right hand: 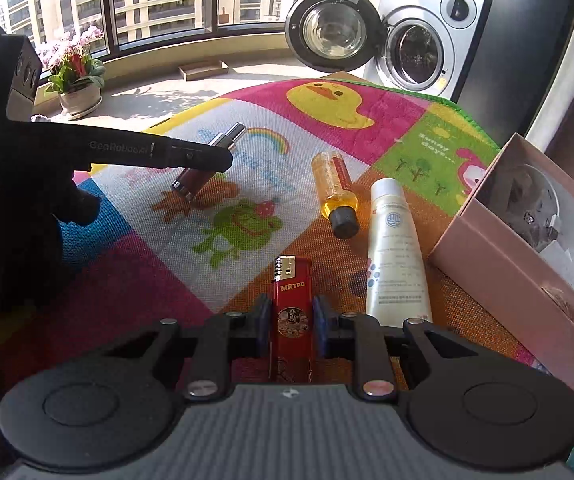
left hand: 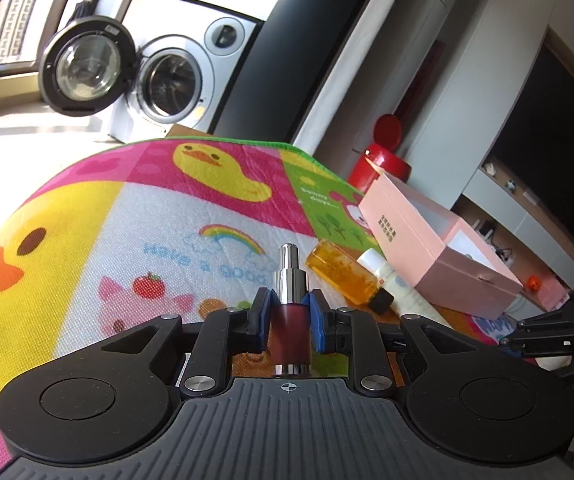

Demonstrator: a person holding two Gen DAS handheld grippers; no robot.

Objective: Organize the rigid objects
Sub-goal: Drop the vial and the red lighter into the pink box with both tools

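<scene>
While the left hand-held gripper (left hand: 290, 322) clamps a maroon chrome-capped pump bottle (left hand: 290, 328), the right hand-held gripper (right hand: 290, 326) grips a red plastic lighter (right hand: 291, 320); both probably next need carrying right to the open pink cardboard box (right hand: 527, 292).

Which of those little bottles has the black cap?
The amber bottle lying on the mat, filled with orange-yellow liquid. The cream tube beside it is pale throughout, and the dark red bottle in the left tool has a silver pump.
</scene>
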